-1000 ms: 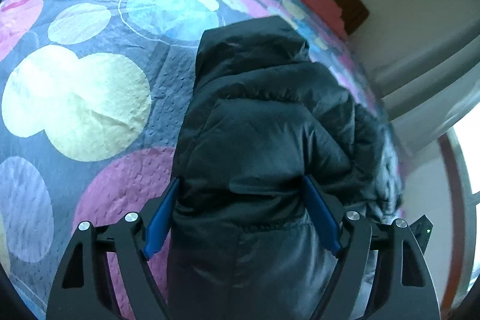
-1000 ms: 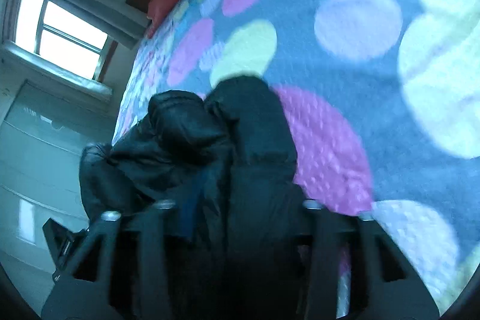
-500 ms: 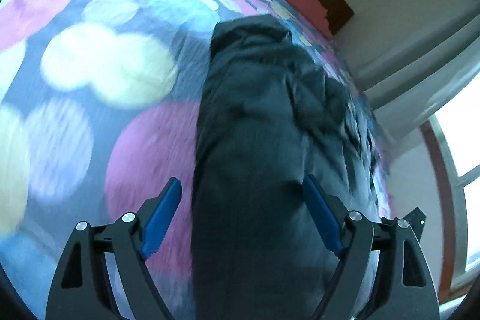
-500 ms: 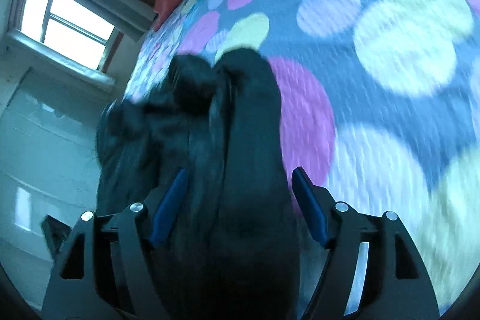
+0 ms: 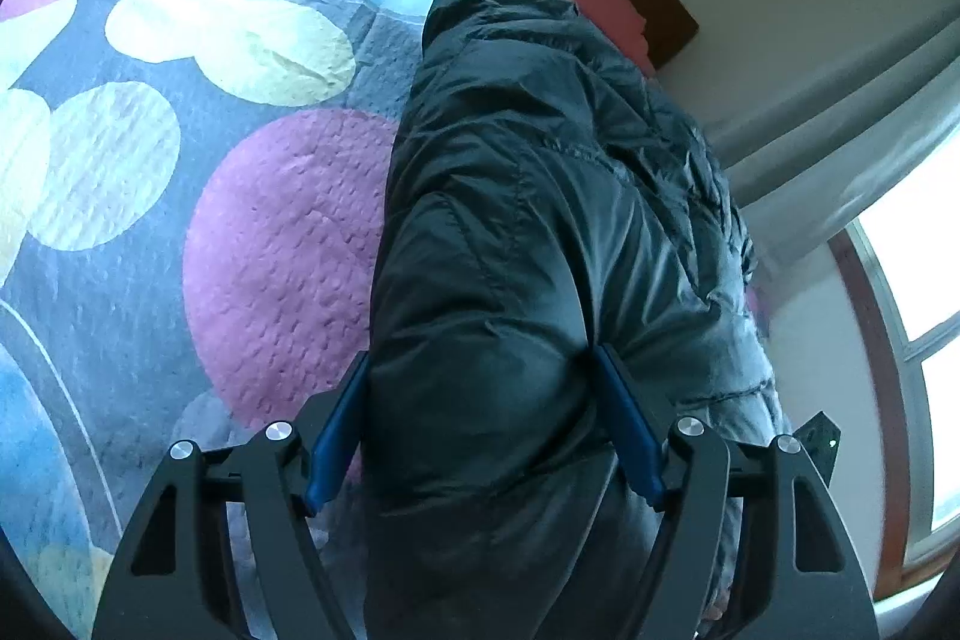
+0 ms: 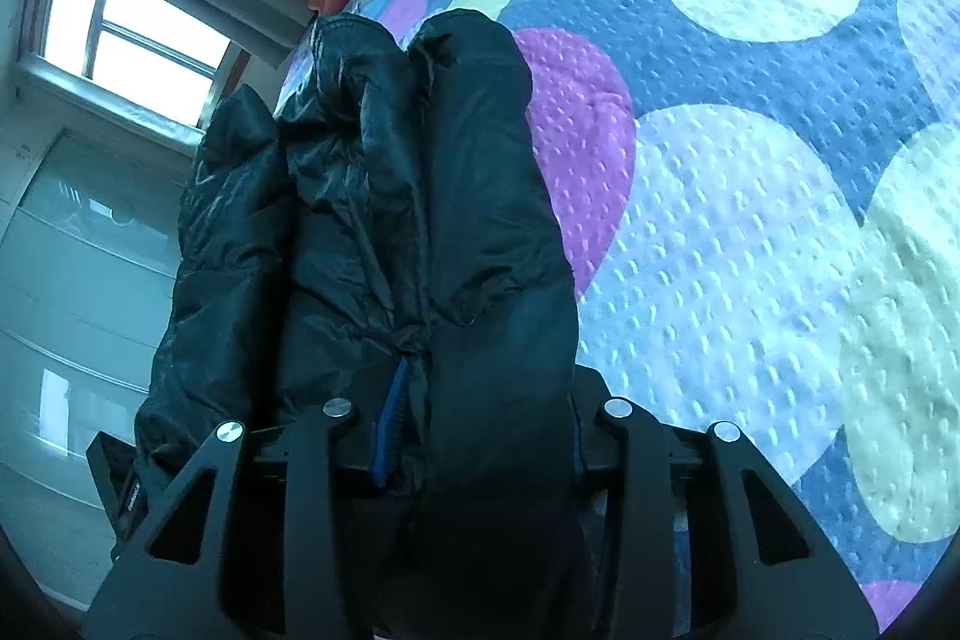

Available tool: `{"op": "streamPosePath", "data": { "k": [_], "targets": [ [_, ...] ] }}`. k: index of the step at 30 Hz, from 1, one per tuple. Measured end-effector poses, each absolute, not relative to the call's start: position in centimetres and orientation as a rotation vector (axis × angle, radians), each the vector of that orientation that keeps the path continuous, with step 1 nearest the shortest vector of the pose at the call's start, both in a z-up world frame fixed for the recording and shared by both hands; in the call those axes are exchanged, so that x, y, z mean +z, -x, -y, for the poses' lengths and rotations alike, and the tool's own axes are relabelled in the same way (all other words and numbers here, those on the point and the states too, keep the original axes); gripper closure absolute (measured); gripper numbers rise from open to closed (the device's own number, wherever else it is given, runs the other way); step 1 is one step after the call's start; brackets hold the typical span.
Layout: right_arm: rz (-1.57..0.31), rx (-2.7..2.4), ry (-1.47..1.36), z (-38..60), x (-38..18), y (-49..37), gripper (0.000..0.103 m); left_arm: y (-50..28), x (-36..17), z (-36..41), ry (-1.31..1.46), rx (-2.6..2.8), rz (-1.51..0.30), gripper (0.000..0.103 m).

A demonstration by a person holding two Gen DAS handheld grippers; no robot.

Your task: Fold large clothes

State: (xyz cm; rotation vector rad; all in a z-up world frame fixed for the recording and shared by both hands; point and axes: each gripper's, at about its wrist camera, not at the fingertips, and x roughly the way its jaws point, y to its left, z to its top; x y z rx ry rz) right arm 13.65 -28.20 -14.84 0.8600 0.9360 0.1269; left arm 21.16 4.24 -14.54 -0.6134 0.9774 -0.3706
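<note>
The black puffer jacket (image 5: 540, 232) lies in a long bundle on the bed cover (image 5: 180, 172) with coloured circles, near the bed's edge by the window (image 6: 126, 22). The left gripper (image 5: 483, 418) has its jaws closing, and the blue pads (image 5: 627, 430) press a thick fold of the jacket from both sides. The right gripper (image 6: 480, 418) is also closing, narrow, and squeezes another jacket fold between its pads
</note>
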Motion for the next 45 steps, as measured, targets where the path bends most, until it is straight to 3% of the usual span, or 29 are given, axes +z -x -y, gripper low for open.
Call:
{"op": "streamPosePath", "data": {
  "k": [12,18,45],
  "targets": [
    [-0.89,0.118,-0.878,28.6,-12.2,-8.6,0.044,-16.8,-12.1,-5.4,0.623,-0.364,-0.934,0.026],
    [-0.919,0.113,-0.884,28.5,-13.2,-8.1,0.053,-16.3,-13.0,-4.5,0.559,-0.344,-0.943,0.026],
    [-0.89,-0.055,-0.598,25.9,-8.9,-4.7,0.043,-14.5,-10.1,-2.5,0.257,-0.182,-0.9,0.025]
  ]
}}
